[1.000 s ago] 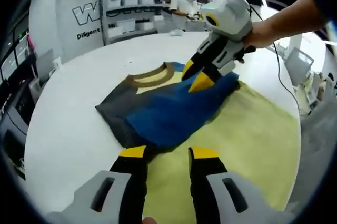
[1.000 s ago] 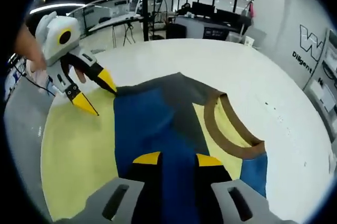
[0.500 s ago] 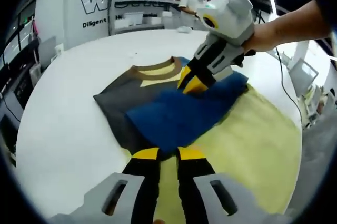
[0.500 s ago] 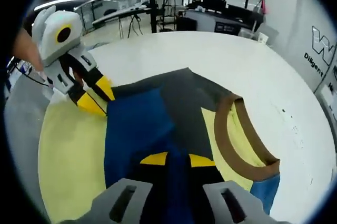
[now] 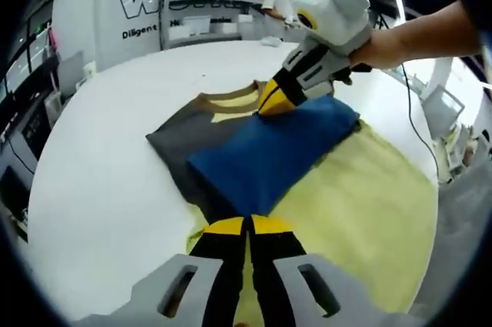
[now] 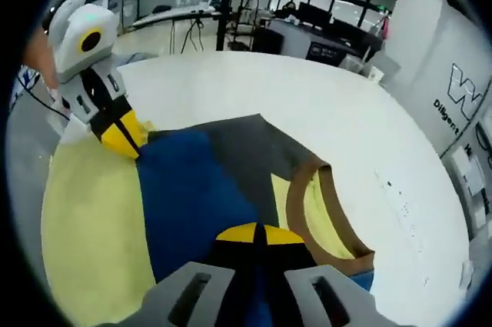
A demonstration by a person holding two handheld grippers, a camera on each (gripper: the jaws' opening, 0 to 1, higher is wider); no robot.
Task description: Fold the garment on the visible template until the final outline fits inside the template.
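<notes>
Both grippers have been closing over the last second: their yellow-tipped fingers, apart earlier, are now pressed together on cloth. In the left gripper view, the left gripper point(image 5: 247, 227) is pinching the near edge of the garment point(image 5: 254, 154), its fingers meeting with no gap where the blue fabric ends. The right gripper point(image 5: 270, 102) is reaching in from the upper right, held by a person's hand point(image 5: 377, 46), and its tips are clamping the far edge of the blue layer beside the brown collar point(image 5: 231, 98).

In the right gripper view, the right gripper point(image 6: 254, 235) is biting the blue fabric just beside the collar point(image 6: 304, 215), while the left gripper point(image 6: 123, 138) is gripping the far corner of the garment point(image 6: 204, 181).

A folded blue panel is lying over the grey body of the shirt. Most of the garment is resting on the pale yellow template point(image 5: 361, 204), with the grey part and collar lying past its edge on the white counter point(image 5: 100, 158).
</notes>
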